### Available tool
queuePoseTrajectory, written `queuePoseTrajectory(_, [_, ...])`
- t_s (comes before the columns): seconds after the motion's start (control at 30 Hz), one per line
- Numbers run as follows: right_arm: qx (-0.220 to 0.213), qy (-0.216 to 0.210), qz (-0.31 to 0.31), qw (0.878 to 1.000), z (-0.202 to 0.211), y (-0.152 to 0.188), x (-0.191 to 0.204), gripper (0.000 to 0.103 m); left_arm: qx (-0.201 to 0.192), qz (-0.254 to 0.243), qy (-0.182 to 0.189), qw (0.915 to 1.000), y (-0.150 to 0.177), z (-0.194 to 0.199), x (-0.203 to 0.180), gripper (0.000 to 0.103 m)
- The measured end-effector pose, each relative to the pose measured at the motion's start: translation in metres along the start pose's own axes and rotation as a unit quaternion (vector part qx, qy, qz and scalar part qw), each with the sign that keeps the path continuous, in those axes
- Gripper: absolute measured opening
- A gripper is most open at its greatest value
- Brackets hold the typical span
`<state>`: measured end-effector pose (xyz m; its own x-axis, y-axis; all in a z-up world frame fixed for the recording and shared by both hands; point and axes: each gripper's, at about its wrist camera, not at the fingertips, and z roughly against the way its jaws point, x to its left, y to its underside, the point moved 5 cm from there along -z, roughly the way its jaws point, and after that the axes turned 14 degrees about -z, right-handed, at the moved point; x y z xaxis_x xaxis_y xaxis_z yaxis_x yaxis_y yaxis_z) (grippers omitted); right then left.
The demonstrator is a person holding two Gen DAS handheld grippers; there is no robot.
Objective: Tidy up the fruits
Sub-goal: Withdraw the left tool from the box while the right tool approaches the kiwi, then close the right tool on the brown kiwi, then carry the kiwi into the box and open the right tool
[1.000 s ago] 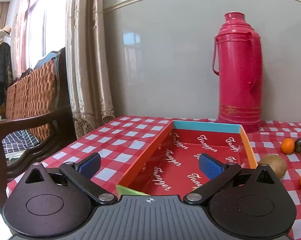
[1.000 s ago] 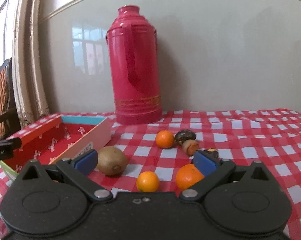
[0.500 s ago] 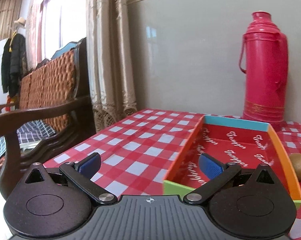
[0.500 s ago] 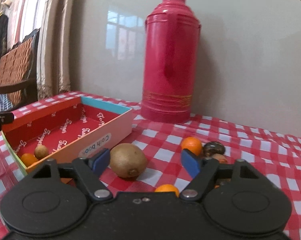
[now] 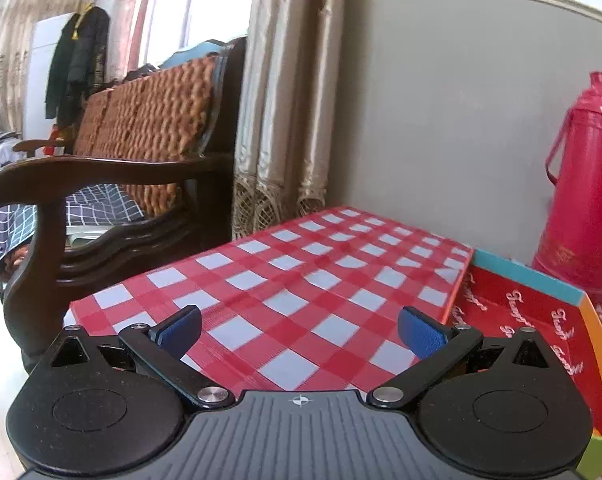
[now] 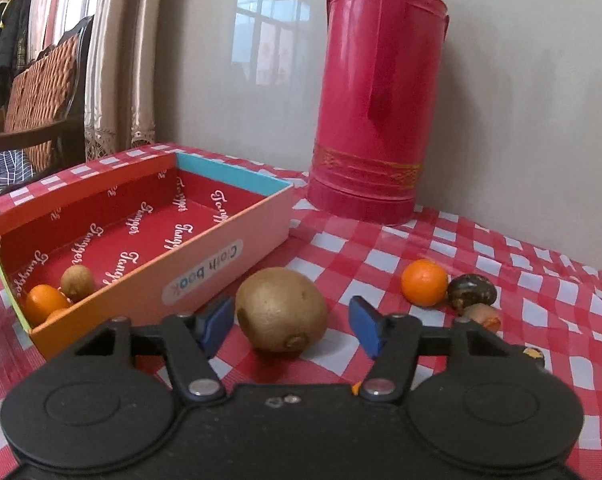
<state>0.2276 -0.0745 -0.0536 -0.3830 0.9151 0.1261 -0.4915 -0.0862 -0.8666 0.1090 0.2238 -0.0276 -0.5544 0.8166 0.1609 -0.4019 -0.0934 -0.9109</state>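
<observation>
Kiwi (image 6: 281,309) lengthwise toward camera, stem-end forward

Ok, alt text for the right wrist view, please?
The right gripper is closing around a kiwi on a red checked tablecloth, pads not yet touching. A box at left holds some fruit; a red thermos stands behind.

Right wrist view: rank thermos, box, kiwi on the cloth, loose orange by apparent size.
1. Thermos and box: both far bigger than the fruit and close in apparent size; the box sits nearer the camera, so I won't split them.
2. Kiwi, though nearest.
3. Orange, farther back.
</observation>
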Motion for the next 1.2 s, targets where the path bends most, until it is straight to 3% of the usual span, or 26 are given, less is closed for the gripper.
queuePoseTrajectory(0.27, [0.014, 0.004, 0.002, 1.0, -0.009, 0.0, 0.003, 0.055, 0.016, 0.011, 0.001, 0.9998, 0.006, -0.008, 0.012, 0.103])
queuePoseTrajectory(0.63, [0.021, 0.017, -0.003, 1.0, -0.016, 0.0, 0.006, 0.046, 0.032, 0.025, -0.003, 0.9992, 0.013, -0.014, 0.027, 0.103])
queuePoseTrajectory(1.2, [0.01, 0.026, -0.001, 1.0, 0.011, -0.004, 0.006, 0.045, 0.034, 0.03, 0.013, 0.9989, 0.014, -0.01, 0.023, 0.103])
